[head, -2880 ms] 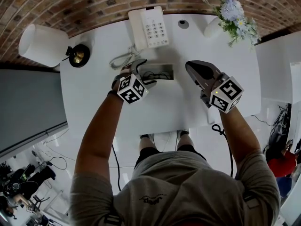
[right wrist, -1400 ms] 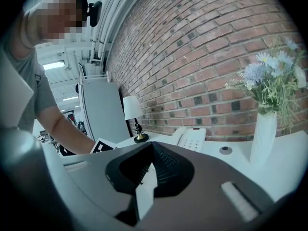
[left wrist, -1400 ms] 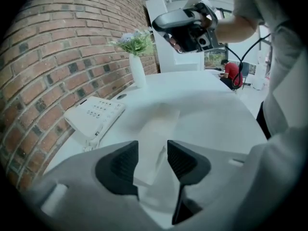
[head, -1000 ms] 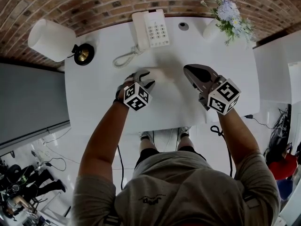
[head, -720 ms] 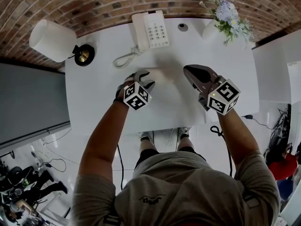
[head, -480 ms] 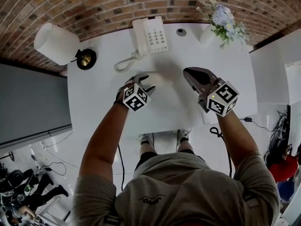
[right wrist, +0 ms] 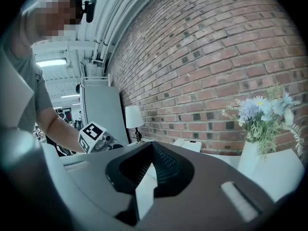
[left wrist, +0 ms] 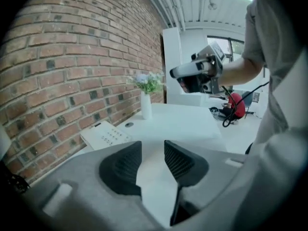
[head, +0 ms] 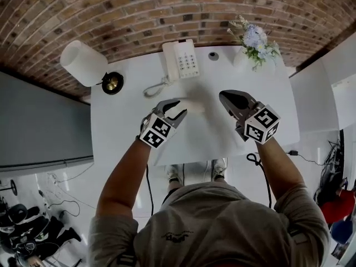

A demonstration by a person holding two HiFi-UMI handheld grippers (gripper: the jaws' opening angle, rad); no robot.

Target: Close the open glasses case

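Observation:
The white glasses case (head: 192, 105) lies on the white table (head: 122, 121), mid-table, with its lid down; it looks pale and blurred against the top. My left gripper (head: 173, 105) hovers just left of it, jaws a little apart with nothing between them (left wrist: 153, 146). My right gripper (head: 225, 97) hangs to the case's right, raised off the table, its jaws meeting at the tips and empty (right wrist: 151, 148). In the left gripper view the right gripper (left wrist: 197, 76) shows high above the table. In the right gripper view the left gripper's marker cube (right wrist: 91, 136) is at the left.
A white telephone (head: 181, 59) with a coiled cord sits at the table's back, a white-shaded lamp (head: 84, 63) at the back left, and a vase of flowers (head: 250, 42) at the back right. A brick wall (head: 167, 10) runs behind. The table's front edge is near my body.
The case stood open 2.9 s ago and is now lidded. Both grippers have lifted off the table and the head view has drawn back.

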